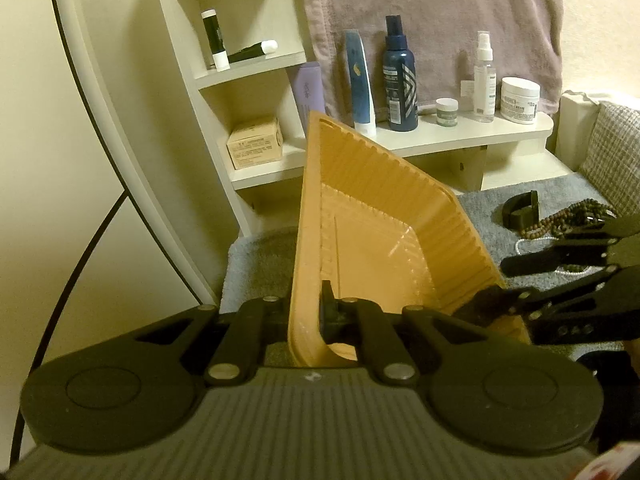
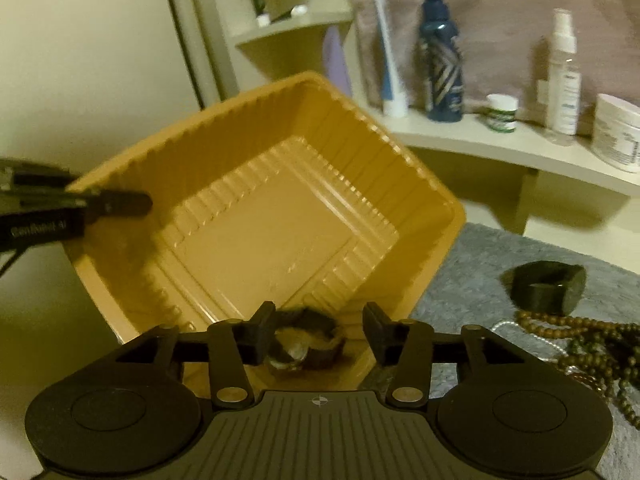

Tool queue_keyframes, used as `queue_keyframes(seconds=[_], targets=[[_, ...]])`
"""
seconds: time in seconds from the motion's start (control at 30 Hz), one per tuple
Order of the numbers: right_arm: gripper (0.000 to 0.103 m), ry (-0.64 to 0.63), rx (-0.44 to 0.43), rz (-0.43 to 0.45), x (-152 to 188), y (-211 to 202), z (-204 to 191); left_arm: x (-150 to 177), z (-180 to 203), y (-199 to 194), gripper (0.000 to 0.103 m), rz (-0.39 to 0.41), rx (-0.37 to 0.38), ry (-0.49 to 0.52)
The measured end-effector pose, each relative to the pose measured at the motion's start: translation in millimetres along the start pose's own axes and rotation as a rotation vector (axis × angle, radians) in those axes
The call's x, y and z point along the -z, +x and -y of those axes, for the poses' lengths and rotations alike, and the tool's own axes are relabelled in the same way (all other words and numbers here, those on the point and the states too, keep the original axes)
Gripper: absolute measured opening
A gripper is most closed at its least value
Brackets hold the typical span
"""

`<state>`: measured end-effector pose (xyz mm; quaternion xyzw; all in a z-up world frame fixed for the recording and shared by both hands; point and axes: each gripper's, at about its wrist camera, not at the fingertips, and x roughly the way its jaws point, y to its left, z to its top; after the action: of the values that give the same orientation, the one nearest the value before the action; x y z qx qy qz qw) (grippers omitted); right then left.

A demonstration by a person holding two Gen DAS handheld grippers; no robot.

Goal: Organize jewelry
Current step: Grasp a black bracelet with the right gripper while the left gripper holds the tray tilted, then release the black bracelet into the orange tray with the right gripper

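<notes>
An orange plastic tray (image 1: 372, 216) with ribbed walls is tilted up off the grey mat. My left gripper (image 1: 305, 312) is shut on the tray's near rim. In the right wrist view the tray (image 2: 280, 208) shows its inside, and a dark bracelet (image 2: 308, 344) lies in its low corner. My right gripper (image 2: 320, 330) is open around that corner, its fingers apart on either side of the bracelet. It also shows in the left wrist view (image 1: 516, 276) at the right. A black ring-shaped bangle (image 2: 546, 288) and brown bead necklaces (image 2: 592, 340) lie on the mat.
A cream shelf (image 1: 460, 136) behind holds bottles (image 1: 400, 76), a spray bottle (image 1: 484, 76) and cream jars (image 1: 520, 100). A small box (image 1: 254, 142) sits on a lower shelf. A grey towel (image 1: 440, 12) hangs behind. A grey mat (image 2: 500, 264) covers the surface.
</notes>
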<state>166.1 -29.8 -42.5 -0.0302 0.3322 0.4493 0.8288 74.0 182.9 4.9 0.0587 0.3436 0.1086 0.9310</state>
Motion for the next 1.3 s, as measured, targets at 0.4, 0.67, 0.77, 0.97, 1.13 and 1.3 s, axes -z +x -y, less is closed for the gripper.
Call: queue_keyframes(seconds=[0.4,0.67,0.77,0.97,1.13,1.3], targets=[[0.054,0.079,0.286,0.099,29,-59,33,1,2,1,0.006,-0.009,-0.001,0.019],[0.054,0.146,0.479,0.068,61,-80,76,2,2,1,0.006,-0.005,-0.002,0.023],[0.054,0.178,0.520,0.065,67,-84,88,2,2,1,0.006,-0.006,-0.002,0.023],[0.054,0.191,0.549,0.081,63,-87,105,2,3,0,0.006,-0.003,-0.006,0.026],[0.042,0.130,0.547,0.030,58,-68,115,1,5,0,0.006,-0.003,-0.009,0.029],[0.033,0.109,0.526,-0.003,53,-50,125,0,4,-1,0.006,-0.005,-0.011,0.024]])
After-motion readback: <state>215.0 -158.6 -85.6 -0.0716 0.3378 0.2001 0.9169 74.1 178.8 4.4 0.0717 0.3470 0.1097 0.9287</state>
